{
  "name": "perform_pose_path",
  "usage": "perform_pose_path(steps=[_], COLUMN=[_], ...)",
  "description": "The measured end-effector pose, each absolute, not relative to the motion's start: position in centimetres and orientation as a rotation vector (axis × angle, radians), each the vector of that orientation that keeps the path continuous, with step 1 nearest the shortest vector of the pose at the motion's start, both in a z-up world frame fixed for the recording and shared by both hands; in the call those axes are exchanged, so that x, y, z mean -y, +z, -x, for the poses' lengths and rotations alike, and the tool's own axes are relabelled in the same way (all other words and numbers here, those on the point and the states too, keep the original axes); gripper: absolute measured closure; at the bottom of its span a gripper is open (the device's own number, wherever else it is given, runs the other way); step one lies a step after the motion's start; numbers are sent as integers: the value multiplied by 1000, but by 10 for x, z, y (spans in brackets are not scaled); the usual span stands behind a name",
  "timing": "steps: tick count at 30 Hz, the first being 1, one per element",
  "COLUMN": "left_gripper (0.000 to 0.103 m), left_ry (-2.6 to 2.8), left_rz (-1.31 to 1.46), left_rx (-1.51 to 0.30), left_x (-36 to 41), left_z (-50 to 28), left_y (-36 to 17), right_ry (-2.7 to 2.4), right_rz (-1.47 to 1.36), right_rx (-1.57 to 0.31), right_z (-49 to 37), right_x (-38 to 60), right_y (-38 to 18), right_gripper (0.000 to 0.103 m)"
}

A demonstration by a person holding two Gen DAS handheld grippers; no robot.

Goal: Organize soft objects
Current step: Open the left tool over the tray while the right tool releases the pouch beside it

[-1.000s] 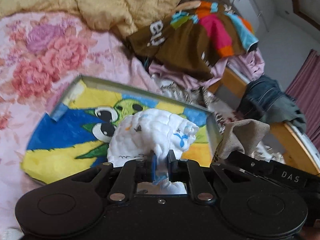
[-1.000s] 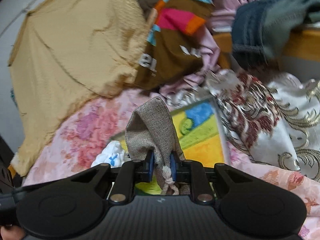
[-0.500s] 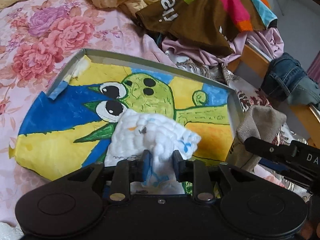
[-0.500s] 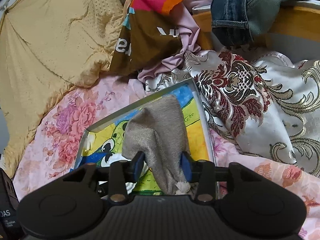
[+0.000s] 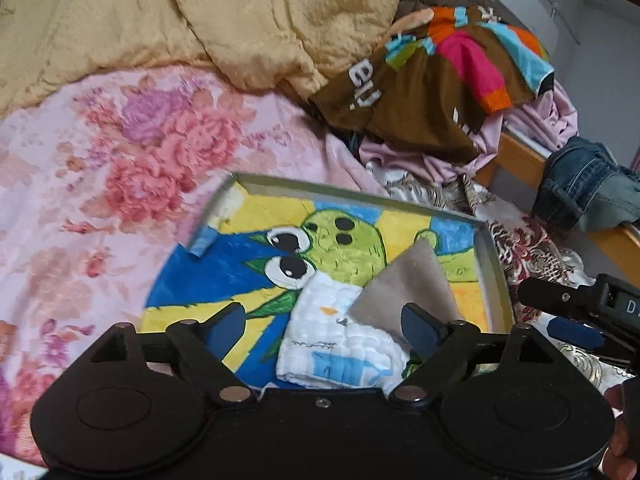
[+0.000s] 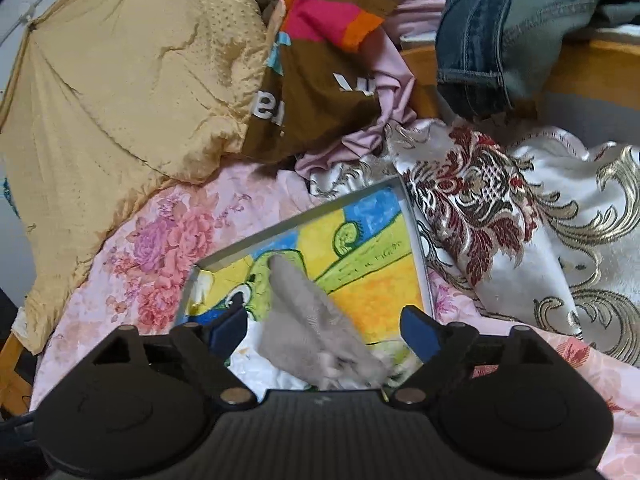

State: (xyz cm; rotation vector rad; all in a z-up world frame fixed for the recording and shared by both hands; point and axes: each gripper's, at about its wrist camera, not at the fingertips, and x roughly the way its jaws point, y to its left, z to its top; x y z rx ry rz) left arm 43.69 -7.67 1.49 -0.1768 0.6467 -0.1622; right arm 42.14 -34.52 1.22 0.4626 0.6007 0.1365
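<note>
A shallow metal tray point(image 5: 360, 193) with a bright cartoon painting on its floor lies on the pink floral bedsheet. In it rests a white quilted cloth point(image 5: 340, 346), and a grey fabric pouch point(image 5: 404, 292) leans over its right side. My left gripper point(image 5: 323, 326) hovers above the cloth with its jaws opening wide, and the pads touch nothing. In the right wrist view my right gripper point(image 6: 322, 329) is also opening. The grey pouch point(image 6: 308, 320) lies loose between its fingers on the tray point(image 6: 280, 229), with the white cloth point(image 6: 256, 364) beside it.
A yellow quilt point(image 5: 200, 20) is bunched at the back. A brown multicoloured garment point(image 5: 432, 80) and pink clothes are heaped at the back right. Jeans point(image 5: 580, 188) hang over the wooden bed rail. A gold and red brocade cloth point(image 6: 520, 220) lies right of the tray.
Both grippers went from shut to wide open. The white cloth and the grey pouch were let go and now lie in the tray. The left gripper drew back and rose a little.
</note>
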Motion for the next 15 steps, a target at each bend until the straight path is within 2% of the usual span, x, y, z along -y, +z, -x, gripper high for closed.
perform_pose_path(steps=[6,15], left_gripper=[6,1], left_ry=[-145,-157], left_rz=[190,187], left_rx=[-547,-429], left_x=[68,59], left_z=[-394,-317], left_y=[44,83], right_ry=[169,182], right_rz=[-399,-252], right_rx=[-500,-323], right_z=[-384,-307], right_x=[342,334], right_y=[38,75], right_gripper=[2,0])
